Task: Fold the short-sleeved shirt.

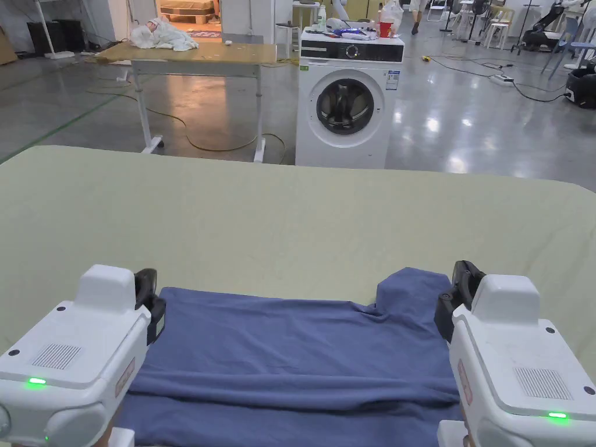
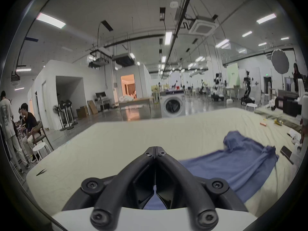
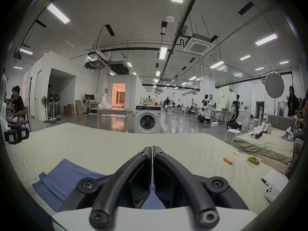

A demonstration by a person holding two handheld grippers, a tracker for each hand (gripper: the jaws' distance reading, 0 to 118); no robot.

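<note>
A blue short-sleeved shirt (image 1: 291,361) lies partly folded at the near edge of a pale bed (image 1: 291,221), flanked by the left gripper (image 2: 155,148) and right gripper (image 3: 152,148), jaws closed together, seemingly poised for another fold, pinching no visible cloth.

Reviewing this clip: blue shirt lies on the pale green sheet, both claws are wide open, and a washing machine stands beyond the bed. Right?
Not quite: both claws are closed. The left gripper view shows the left claw with its jaws meeting at the tips, and the right gripper view shows the same for the right claw. The blue shirt on the sheet and the washing machine beyond are right.
</note>
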